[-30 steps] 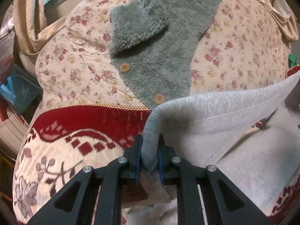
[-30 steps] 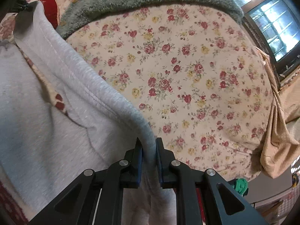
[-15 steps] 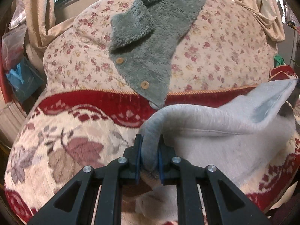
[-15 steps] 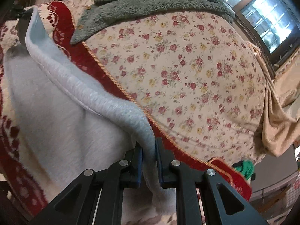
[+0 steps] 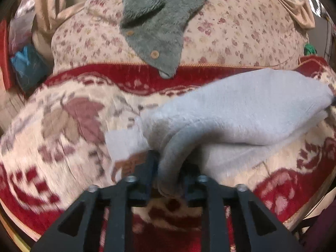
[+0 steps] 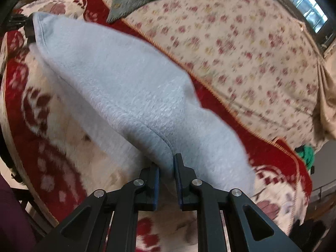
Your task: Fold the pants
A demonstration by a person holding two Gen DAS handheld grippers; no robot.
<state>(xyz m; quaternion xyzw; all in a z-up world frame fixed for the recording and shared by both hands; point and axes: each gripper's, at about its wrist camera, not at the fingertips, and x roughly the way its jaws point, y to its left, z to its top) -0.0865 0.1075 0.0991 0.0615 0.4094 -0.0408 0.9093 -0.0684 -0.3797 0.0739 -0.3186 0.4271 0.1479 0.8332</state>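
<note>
Left gripper: its two fingers are clamped on a bunched edge of the one pair of grey pants, low over the bed and pointing along the cloth. Right gripper: its two fingers are likewise pinched shut on a seamed edge of the same pants, aimed across the bed toward the left one. The pants lie doubled over between the two grips, fleecy side up, on one red and cream patterned blanket. Beyond it lies one cream floral bedspread. One grey-green fleece jacket with two visible buttons rests on that, its tip touching the blanket's red border. Both views are blurred.
</note>
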